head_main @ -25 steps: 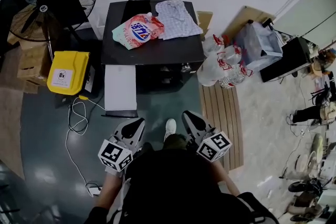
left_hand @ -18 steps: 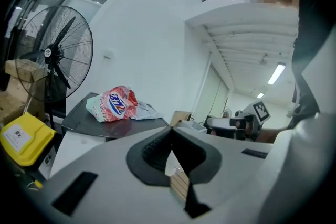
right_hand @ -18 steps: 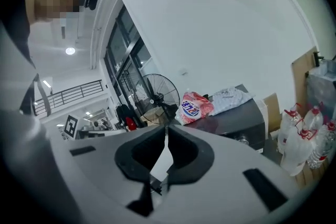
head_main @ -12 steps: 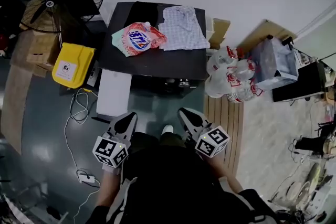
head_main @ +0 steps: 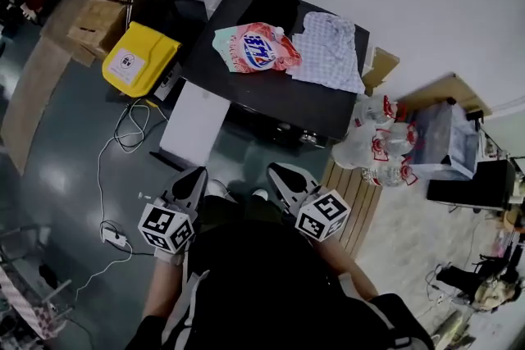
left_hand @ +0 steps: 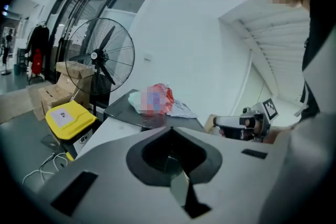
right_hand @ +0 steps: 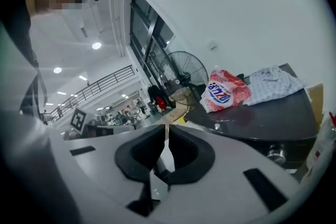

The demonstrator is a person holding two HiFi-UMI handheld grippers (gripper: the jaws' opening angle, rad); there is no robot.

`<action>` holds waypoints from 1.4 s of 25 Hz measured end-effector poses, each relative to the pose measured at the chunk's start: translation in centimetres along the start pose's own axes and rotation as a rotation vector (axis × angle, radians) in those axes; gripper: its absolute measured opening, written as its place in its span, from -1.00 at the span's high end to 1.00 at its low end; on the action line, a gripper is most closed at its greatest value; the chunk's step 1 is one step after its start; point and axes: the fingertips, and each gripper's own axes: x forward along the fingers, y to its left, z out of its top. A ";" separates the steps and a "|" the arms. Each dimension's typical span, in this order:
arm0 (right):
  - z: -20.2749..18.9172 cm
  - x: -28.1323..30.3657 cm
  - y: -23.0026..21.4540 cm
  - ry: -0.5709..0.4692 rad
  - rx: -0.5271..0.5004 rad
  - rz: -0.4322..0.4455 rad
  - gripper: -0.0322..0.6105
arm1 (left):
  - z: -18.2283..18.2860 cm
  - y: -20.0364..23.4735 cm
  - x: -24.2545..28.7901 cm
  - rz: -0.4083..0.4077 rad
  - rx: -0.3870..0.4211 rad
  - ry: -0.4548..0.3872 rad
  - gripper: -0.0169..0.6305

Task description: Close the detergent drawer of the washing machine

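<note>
Two grippers, left gripper (head_main: 196, 176) and right gripper (head_main: 279, 171), both pressed together, empty. One washing machine (head_main: 271, 98) (one detergent bag (head_main: 256, 49), one cloth (head_main: 330, 53) atop). Its one white drawer (head_main: 194, 123) juts out, just ahead of the left gripper, apart.

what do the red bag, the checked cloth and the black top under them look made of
Red bag: likely glossy printed plastic film, crinkled.
Checked cloth: soft matt woven fabric, lying in folds.
Black top: smooth, hard, slightly reflective; plastic or painted metal, cannot tell.
</note>
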 end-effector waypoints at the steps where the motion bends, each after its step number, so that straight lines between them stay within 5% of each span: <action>1: -0.2 0.9 0.4 0.023 -0.011 0.022 0.81 | -0.1 0.6 -0.5 0.019 -0.009 -0.006 0.91; 18: -7.9 17.1 9.2 0.418 -0.259 0.254 0.81 | -6.5 14.1 -10.3 0.289 -0.235 -0.068 0.91; 35: -19.5 25.1 10.3 0.752 -0.397 0.238 0.68 | -14.6 21.2 -10.1 0.202 -0.299 0.067 0.91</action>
